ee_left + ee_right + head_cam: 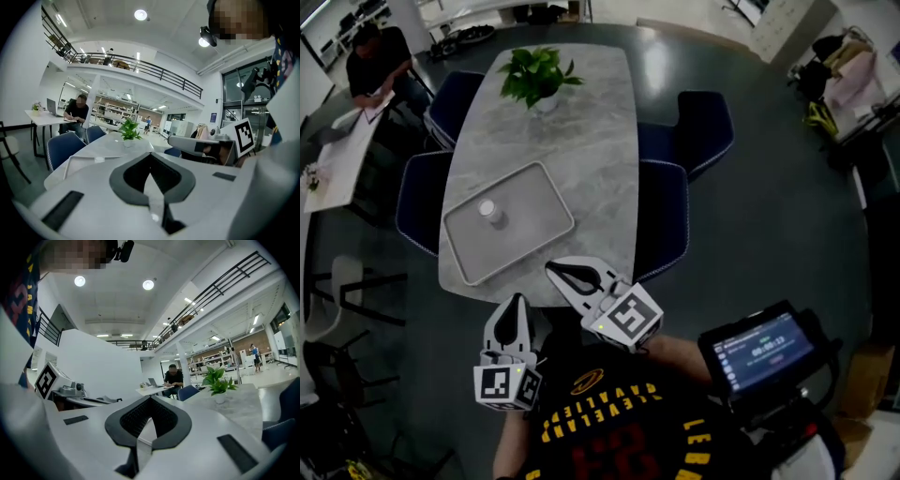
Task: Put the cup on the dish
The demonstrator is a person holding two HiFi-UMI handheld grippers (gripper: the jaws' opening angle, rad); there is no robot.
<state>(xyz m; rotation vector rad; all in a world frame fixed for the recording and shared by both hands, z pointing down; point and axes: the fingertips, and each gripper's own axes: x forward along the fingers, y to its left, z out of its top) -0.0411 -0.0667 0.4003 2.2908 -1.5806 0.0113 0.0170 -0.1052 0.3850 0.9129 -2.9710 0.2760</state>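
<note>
A small pale cup (490, 212) stands upright inside a shallow grey rectangular dish (546, 195) on the near left part of the marble table (581, 131). Both grippers hover at the table's near edge, apart from the dish. My left gripper (517, 300) is shut and holds nothing. It sits just off the edge, and its own view looks across the dish rim (70, 163) with the cup (99, 159) low behind the jaws. My right gripper (553, 270) is also shut and empty, its tip over the table's near edge, right of the dish. The closed left gripper (150, 157) and right gripper (150, 401) fill the lower half of their own views.
A potted green plant (536, 75) stands at the table's far end. Dark blue chairs (664, 220) line both long sides. A person sits at a white desk (337, 159) to the far left. A device with a lit screen (764, 352) sits by my right side.
</note>
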